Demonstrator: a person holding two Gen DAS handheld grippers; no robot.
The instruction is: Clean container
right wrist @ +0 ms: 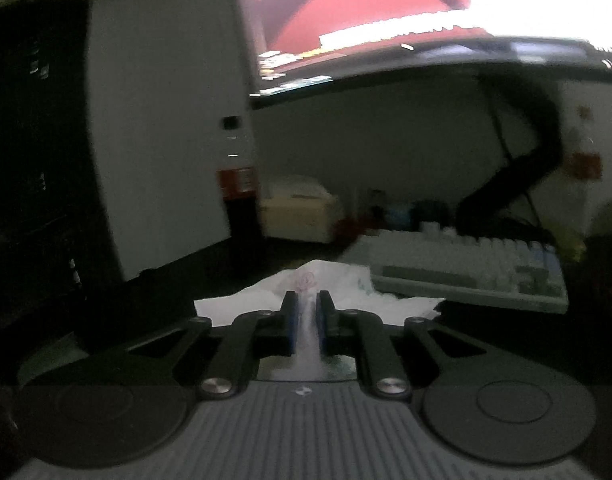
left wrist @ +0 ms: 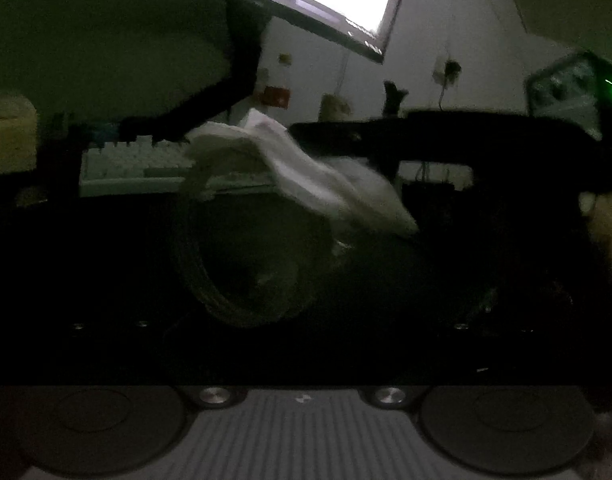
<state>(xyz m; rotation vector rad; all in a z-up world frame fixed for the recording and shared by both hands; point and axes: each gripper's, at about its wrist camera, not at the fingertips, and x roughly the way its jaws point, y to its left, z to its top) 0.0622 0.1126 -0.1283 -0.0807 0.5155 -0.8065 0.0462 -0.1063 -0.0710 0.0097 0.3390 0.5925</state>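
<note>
A round clear container (left wrist: pixel 245 264) lies in the dark just ahead of my left gripper, its ribbed mouth turned toward the camera. The left gripper's fingertips are lost in the darkness. Its linkage screws (left wrist: pixel 77 326) sit far out to both sides, so the jaws stand wide and the container looks narrower than the gap. My right gripper (right wrist: pixel 306 298) is shut on a white tissue (right wrist: pixel 346 292), pinched between its blue pads (right wrist: pixel 290 320). In the left wrist view the right gripper (left wrist: pixel 386 140) reaches in from the right, and the tissue (left wrist: pixel 314 176) drapes over the container's upper rim.
A lit monitor (right wrist: pixel 426 8) on a black stand (right wrist: pixel 518 168) hangs over the desk. A white keyboard (right wrist: pixel 466 268) lies behind the tissue. A dark bottle with a red label (right wrist: pixel 239 200), a cream box (right wrist: pixel 301 208) and a black tower (right wrist: pixel 33 160) stand at the left.
</note>
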